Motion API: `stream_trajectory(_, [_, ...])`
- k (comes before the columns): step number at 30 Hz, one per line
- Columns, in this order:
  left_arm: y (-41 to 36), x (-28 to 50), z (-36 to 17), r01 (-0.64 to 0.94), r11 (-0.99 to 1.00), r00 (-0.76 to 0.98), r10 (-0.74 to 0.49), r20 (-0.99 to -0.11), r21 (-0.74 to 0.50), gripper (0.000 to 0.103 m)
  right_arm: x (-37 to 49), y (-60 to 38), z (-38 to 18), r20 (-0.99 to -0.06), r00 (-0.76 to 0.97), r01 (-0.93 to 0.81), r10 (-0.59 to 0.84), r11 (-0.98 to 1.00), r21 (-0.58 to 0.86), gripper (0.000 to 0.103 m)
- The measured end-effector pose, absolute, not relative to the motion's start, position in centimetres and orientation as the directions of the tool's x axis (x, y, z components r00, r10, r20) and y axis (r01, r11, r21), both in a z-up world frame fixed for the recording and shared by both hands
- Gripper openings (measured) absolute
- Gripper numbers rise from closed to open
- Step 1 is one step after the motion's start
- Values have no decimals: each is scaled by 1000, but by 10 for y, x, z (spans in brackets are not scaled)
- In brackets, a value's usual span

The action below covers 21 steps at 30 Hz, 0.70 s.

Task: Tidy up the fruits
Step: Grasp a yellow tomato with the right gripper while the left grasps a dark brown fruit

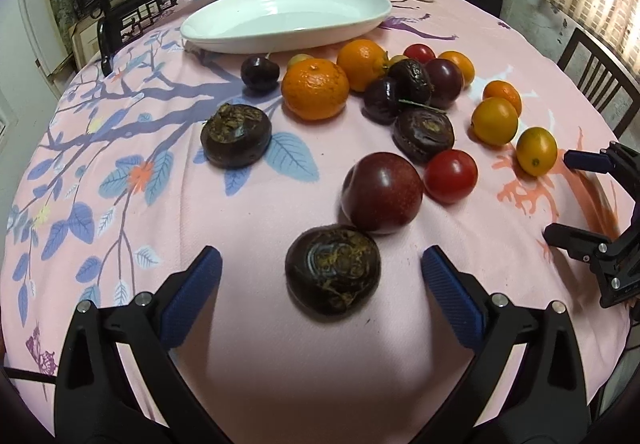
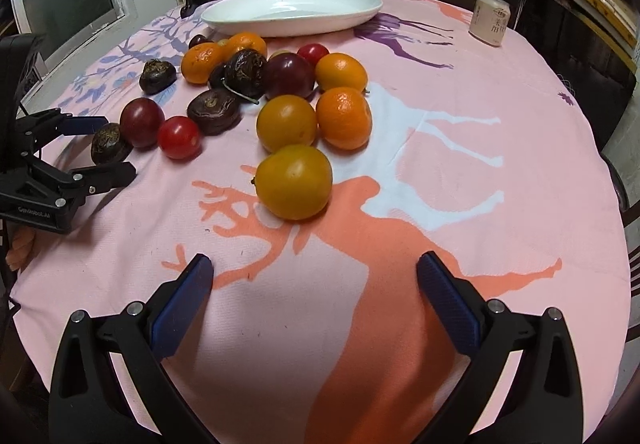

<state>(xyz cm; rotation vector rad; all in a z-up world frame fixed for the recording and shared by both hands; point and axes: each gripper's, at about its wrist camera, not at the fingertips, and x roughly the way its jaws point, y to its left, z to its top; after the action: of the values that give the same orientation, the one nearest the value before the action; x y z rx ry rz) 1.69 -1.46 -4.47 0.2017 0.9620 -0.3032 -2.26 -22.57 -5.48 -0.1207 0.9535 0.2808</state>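
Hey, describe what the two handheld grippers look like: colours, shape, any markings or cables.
Both match: the left gripper and right gripper have black plastic frames with triangular cutouts and silver screws. Their fingers carry ribbed blue pads. The right wrist view shows the left gripper's body printed "GenRobot.AI" in pale letters, with a thin black cable beside it. No sleeves are visible.

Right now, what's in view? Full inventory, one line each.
white oval dish: 1, white, far side of table, nothing in it.
mandarins: about 4, orange, in the cluster below the dish.
yellow-orange round fruits: 2, yellow-orange, nearest the right gripper.
red tomatoes: 2, red, one near, one far in the cluster.
plums: about 4, dark red to purple, scattered through the cluster.
water chestnuts: about 4, dark brown, scattered; one between the left gripper's fingers.
can: 1, pale, far right.
tablecloth: 1, pink, printed.
left gripper: open.
right gripper: open.
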Motion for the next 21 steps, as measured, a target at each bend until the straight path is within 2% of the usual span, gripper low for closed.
stream_trajectory(2, [-16,16,-43,343,938,543,-160,-824,44,100,-23,-229,-52,-808,554,-278,201,959,48,102])
stream_trajectory(4, [-19,13,-40,357,932,554,-165,-816,54,88,-24,-231,-47,-784,569,-284,248,954,96,99])
stream_trajectory(5, [-20,13,-40,372,927,553,-177,-814,51,84,-23,-230,-46,-777,575,-284,255,953,103,91])
stream_trajectory(6, [-22,11,-39,385,922,552,-190,-812,46,75,-20,-227,-44,-773,580,-283,257,953,105,82])
stream_trajectory(7, [-24,10,-38,402,915,551,-205,-809,42,67,-17,-225,-44,-767,586,-284,261,953,108,80])
stream_trajectory(10, [-26,8,-37,422,906,550,-227,-804,33,56,-5,-224,-46,-781,564,-267,267,954,133,70])
stream_trajectory(11, [-26,8,-37,426,904,549,-237,-802,25,53,-6,-225,-44,-777,568,-265,272,954,141,60])
stream_trajectory(12, [-25,7,-36,431,902,547,-250,-799,13,42,-6,-226,-44,-770,568,-270,288,950,157,48])
stream_trajectory(13, [-24,7,-35,439,898,539,-271,-797,-9,41,-5,-228,-44,-769,568,-266,294,950,167,47])
stream_trajectory(14, [-22,7,-35,440,898,536,-278,-797,-17,41,-6,-229,-43,-765,569,-264,301,948,177,36])
stream_trajectory(21, [-11,17,-3,428,901,573,-330,-750,-70,41,-5,-239,-24,-715,603,-273,353,934,231,36])
